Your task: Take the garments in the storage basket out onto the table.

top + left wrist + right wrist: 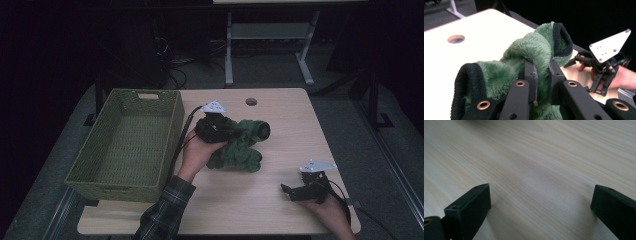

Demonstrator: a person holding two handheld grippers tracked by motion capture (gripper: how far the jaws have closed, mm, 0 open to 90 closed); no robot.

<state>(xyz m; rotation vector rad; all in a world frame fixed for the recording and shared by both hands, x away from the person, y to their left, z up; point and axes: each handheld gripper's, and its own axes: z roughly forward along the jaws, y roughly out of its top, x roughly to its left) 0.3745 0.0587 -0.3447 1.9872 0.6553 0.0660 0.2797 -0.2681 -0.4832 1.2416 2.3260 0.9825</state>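
A fuzzy green garment [240,145] with black ribbed cuffs lies bunched at the middle of the wooden table [280,110]. My left gripper [220,131] is shut on a fold of it, near the garment's left end. In the left gripper view the green fleece [529,50] is pinched between the two black jaws of my left gripper [543,66], and a black cuff [561,37] stands up beyond them. My right gripper [290,192] rests near the table's front right, pointing left, apart from the garment. Its jaws stand wide over bare wood in the right gripper view, where my right gripper [540,198] holds nothing.
A green woven basket [125,145] stands on the left part of the table, right beside my left forearm. A round cable hole [251,102] is at the table's far edge. A desk frame [270,45] stands on the floor behind.
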